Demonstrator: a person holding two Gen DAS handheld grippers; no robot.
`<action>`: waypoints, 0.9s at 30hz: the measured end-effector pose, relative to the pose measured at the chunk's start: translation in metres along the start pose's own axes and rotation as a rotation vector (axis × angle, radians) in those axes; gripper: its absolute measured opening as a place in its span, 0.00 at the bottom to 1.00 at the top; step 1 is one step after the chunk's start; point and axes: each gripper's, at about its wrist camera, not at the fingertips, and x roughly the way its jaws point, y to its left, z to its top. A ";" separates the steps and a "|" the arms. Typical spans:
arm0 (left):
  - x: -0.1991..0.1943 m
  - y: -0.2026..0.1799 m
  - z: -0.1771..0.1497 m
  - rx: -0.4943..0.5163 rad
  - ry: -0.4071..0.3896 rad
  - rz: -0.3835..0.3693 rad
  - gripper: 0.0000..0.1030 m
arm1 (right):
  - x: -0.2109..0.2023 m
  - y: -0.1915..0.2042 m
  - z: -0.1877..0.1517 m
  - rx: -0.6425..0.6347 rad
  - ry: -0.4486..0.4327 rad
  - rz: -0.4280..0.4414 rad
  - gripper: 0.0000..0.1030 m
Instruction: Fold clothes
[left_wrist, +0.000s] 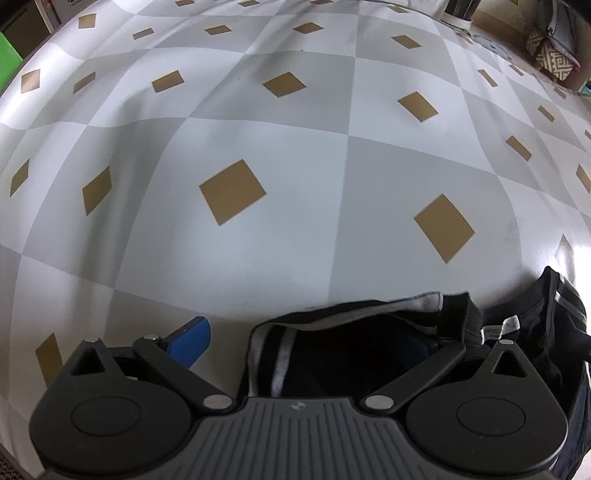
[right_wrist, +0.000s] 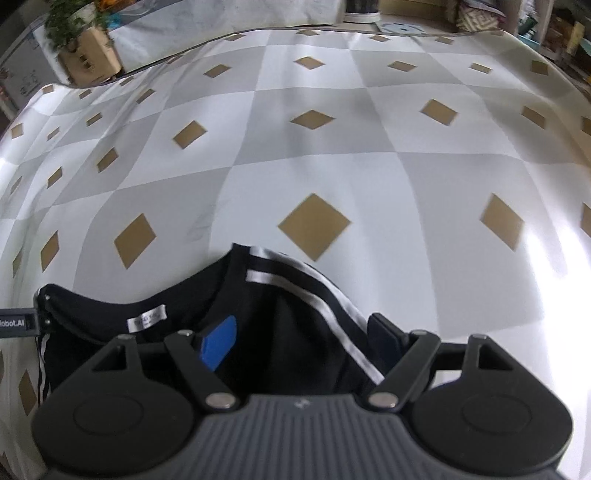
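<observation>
Checkered grey-and-white tablecloth (right_wrist: 314, 155) fills both wrist views as the left gripper (left_wrist: 303, 347) and right gripper (right_wrist: 301, 341), jaws apart, straddle the shoulders of a black striped shirt (right_wrist: 155, 354) bunched along the lower frame edge; closing evenly on both seams should keep the fold square.

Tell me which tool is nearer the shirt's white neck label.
Right. The right tool straddles the striped shoulder just beside the label; the left tool sits over the other shoulder, farther off.
</observation>
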 end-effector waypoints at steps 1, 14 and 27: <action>0.001 -0.001 0.000 -0.002 0.007 0.004 1.00 | 0.004 0.002 0.000 -0.012 0.000 -0.001 0.75; 0.008 -0.004 0.002 -0.026 0.028 0.038 1.00 | 0.025 -0.018 0.004 0.033 -0.101 -0.155 0.81; 0.009 -0.009 0.001 0.005 0.014 0.040 1.00 | 0.011 -0.031 0.008 0.152 -0.133 -0.217 0.78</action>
